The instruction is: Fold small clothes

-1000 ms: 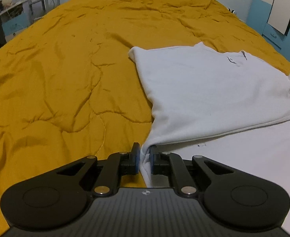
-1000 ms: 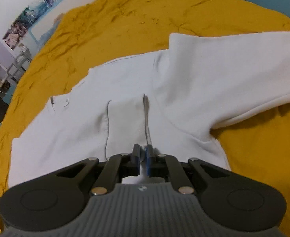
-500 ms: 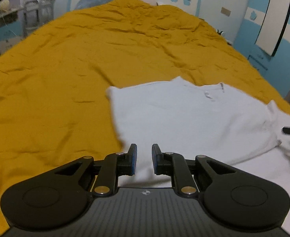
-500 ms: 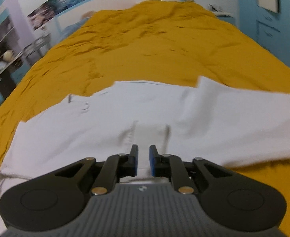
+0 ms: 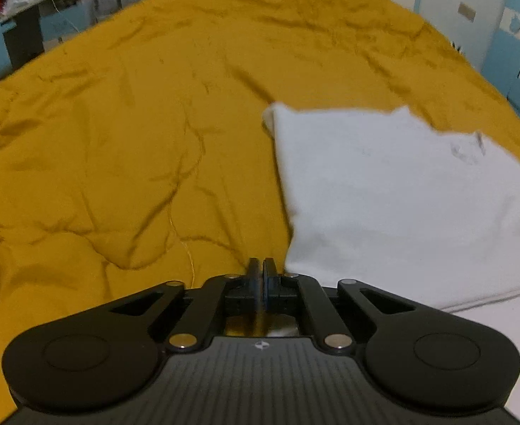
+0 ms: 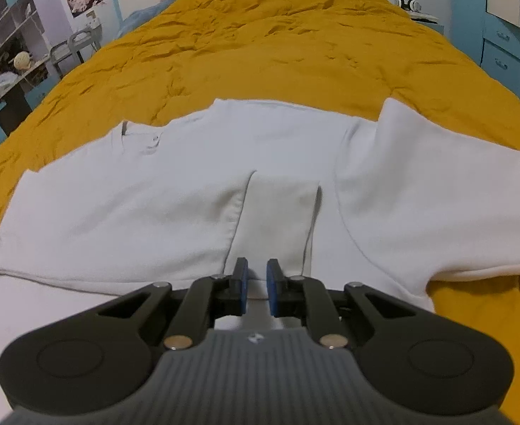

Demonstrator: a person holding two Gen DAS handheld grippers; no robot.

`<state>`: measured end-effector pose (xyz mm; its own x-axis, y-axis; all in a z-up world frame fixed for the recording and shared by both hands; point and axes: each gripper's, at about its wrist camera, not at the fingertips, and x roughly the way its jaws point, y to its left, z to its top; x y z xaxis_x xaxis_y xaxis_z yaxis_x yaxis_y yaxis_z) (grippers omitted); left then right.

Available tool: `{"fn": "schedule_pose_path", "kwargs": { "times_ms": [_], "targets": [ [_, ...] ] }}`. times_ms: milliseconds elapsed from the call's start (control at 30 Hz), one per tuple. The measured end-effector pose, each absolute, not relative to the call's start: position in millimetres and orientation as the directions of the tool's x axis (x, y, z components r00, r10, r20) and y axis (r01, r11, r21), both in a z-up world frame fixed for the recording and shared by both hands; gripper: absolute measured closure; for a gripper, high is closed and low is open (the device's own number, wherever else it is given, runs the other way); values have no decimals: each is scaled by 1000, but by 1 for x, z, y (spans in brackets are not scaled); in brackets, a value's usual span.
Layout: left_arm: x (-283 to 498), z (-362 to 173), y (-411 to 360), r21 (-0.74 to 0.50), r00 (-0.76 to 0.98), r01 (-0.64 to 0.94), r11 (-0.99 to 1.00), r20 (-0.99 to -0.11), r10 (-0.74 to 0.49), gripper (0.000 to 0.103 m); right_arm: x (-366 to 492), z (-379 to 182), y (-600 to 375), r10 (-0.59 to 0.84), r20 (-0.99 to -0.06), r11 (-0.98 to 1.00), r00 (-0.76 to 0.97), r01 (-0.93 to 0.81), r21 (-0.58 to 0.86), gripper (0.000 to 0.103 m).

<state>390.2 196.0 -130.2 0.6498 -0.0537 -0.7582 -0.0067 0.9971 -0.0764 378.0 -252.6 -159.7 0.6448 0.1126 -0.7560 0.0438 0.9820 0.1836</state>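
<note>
White sweatshirt [image 6: 175, 209] lies flat on the mustard quilt [image 5: 125, 148], left sleeve [image 6: 277, 219] folded across the body, right sleeve [image 6: 447, 191] spread out to the side, so probably next to fold. Left gripper [image 5: 262, 283] at the garment's left edge over quilt, jaws pressed together, nothing visibly pinched. Right gripper [image 6: 256, 283] over the hem, jaws slightly parted, holding nothing. Only the right view shows both sleeves; the left view shows just the folded left side.
</note>
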Motion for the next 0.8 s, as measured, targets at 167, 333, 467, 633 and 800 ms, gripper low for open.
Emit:
{"fn": "schedule_pose_path", "kwargs": {
  "times_ms": [167, 333, 467, 633, 800],
  "targets": [
    [369, -89, 176, -69, 717, -1, 998, -696, -47, 94, 358, -125, -266, 130, -714, 977, 688, 32, 209, 77],
    [353, -53, 144, -105, 744, 57, 993, -659, -112, 77, 330, -79, -295, 122, -674, 975, 728, 39, 219, 64],
    [341, -33, 114, -128, 761, 117, 985, -626, -172, 66, 302, -38, -329, 83, -639, 978, 765, 62, 201, 56],
    [340, -25, 85, -181, 761, 168, 969, -600, -245, 59, 261, 2, -376, -6, -614, 976, 789, 138, 168, 55],
    [338, -27, 60, -206, 749, 187, 961, -603, -275, 56, 221, 17, -422, -106, -609, 965, 786, 229, 129, 48]
  ]
}}
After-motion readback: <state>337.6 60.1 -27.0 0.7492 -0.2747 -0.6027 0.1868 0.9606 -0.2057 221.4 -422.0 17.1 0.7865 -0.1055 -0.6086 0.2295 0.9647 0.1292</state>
